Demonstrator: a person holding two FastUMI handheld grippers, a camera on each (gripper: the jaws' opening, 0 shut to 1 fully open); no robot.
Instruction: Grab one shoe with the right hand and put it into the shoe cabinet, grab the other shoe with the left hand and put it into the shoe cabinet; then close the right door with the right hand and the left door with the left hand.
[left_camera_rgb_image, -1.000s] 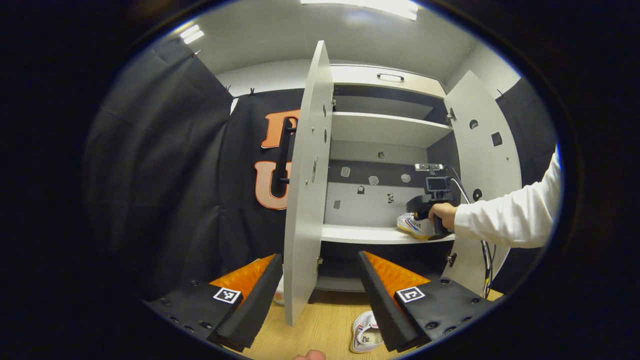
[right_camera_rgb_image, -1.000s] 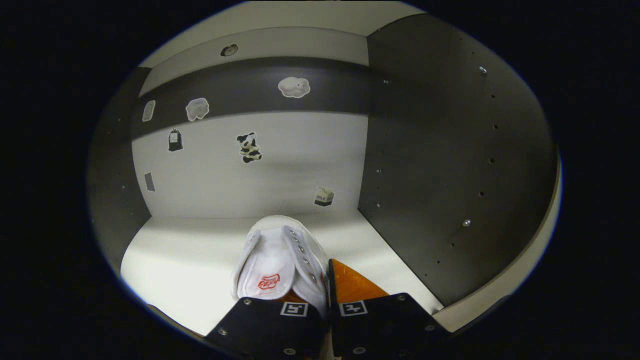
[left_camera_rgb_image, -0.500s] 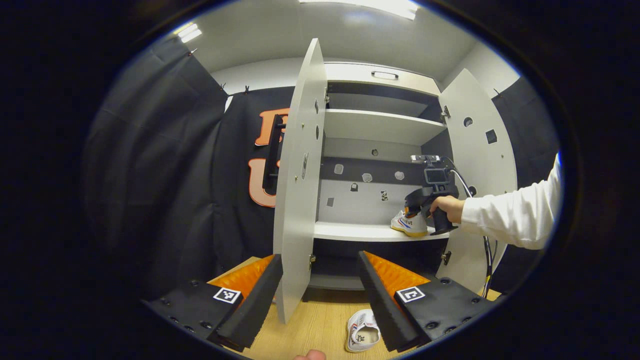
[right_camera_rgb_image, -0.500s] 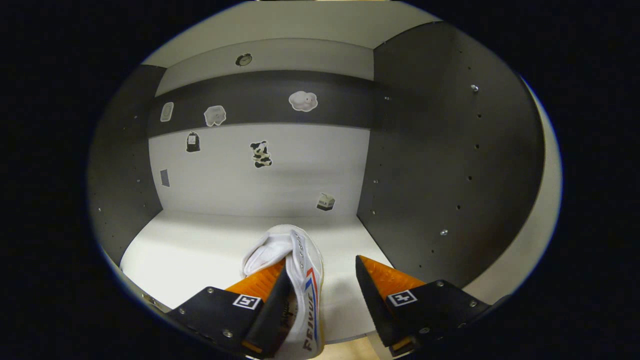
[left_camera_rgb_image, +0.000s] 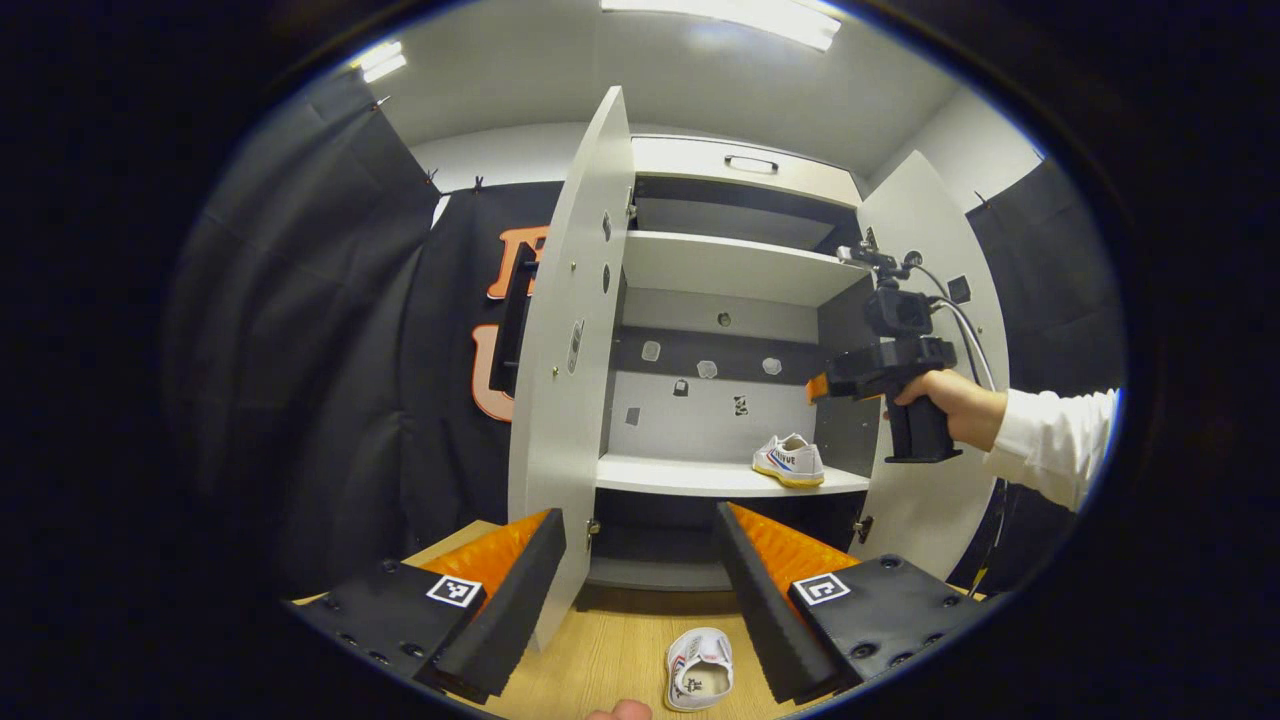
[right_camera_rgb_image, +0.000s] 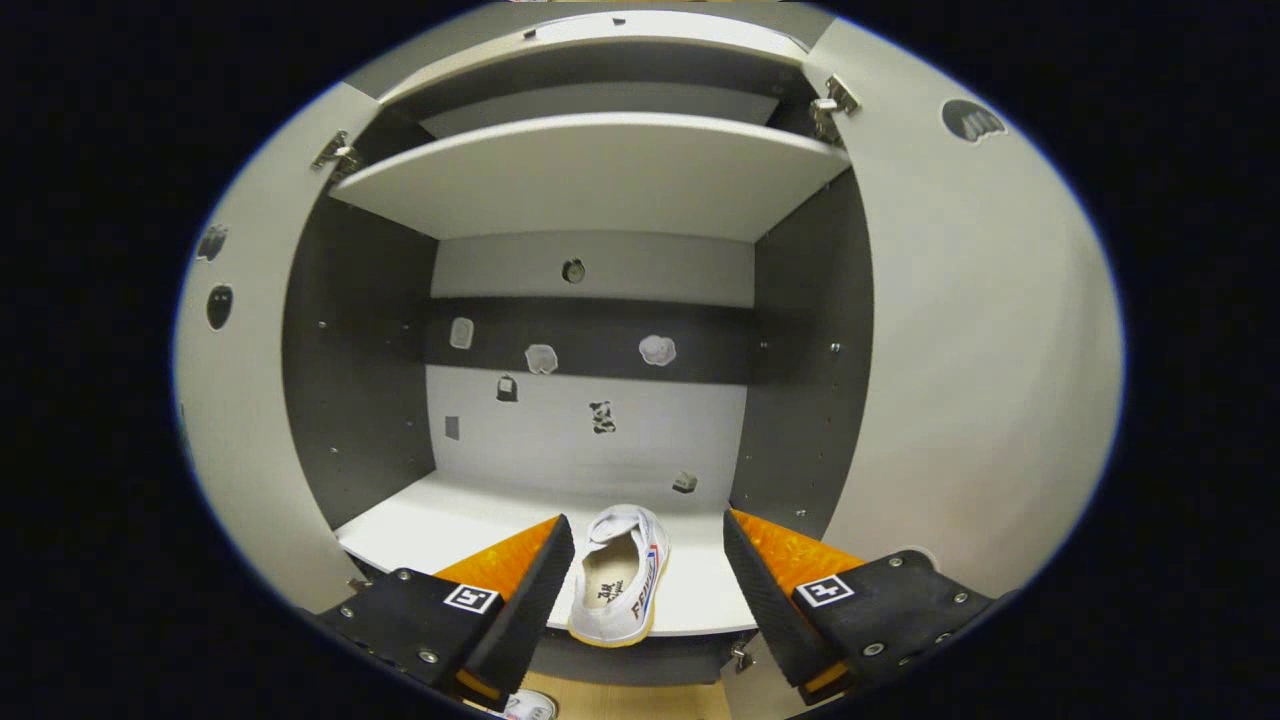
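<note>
One shoe (right_camera_rgb_image: 618, 580) sits on the shoe cabinet's middle shelf (right_camera_rgb_image: 440, 525), and the right gripper (right_camera_rgb_image: 640, 590) hangs before it, fingers wide apart and empty. The next step likely falls to the left gripper (left_camera_rgb_image: 640, 590), also spread and empty: descend to the second shoe (left_camera_rgb_image: 698, 668) on the floor below the cabinet and clamp it.

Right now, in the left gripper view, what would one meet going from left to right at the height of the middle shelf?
Open grey left cabinet door → small white shoe on the shelf → right claw → hand holding it → white sleeve.
</note>
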